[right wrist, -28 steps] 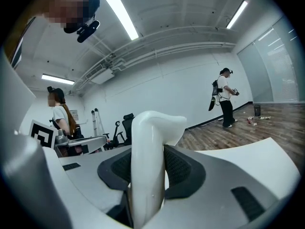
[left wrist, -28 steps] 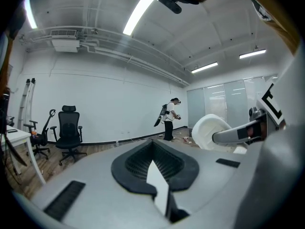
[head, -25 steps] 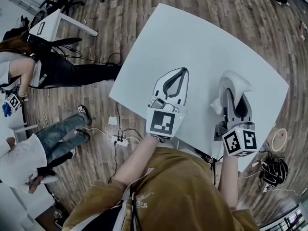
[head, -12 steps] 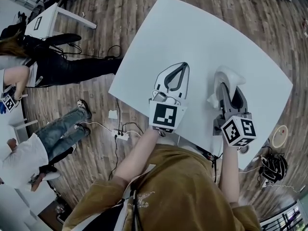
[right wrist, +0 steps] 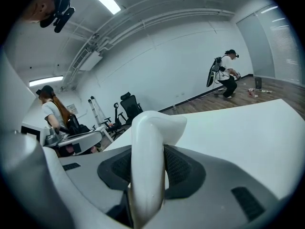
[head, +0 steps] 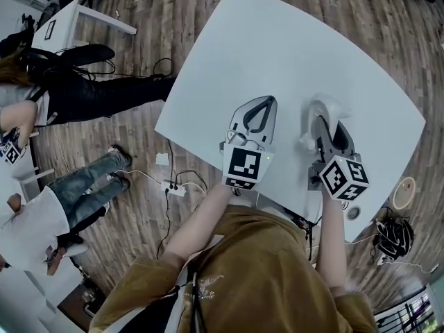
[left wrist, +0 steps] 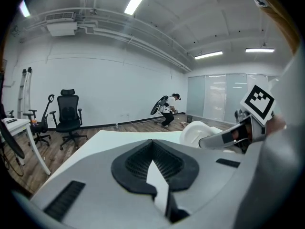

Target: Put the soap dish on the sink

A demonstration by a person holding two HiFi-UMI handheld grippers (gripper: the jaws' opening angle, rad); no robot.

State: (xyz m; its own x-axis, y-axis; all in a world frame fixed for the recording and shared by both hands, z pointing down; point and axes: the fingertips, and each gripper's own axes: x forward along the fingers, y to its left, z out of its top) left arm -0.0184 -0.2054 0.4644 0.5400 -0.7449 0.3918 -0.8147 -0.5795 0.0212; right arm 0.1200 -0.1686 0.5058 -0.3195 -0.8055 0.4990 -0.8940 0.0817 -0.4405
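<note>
so right gripper (right wrist: 148, 151) is clamped on the white soap dish (right wrist: 155, 125), which sticks up past its jaws; left gripper (left wrist: 152, 144) beside it, jaws together.

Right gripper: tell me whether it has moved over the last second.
Yes. The right gripper, holding the soap dish, has shifted inward from the table's near edge and sunk toward its top.

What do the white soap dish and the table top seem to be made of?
Soap dish: probably glazed ceramic or glossy plastic. Its smooth white surface shows soft highlights, and the look leaves the choice open. Table top: likely matte white laminate, since it is flat and even in colour, without glare.
</note>
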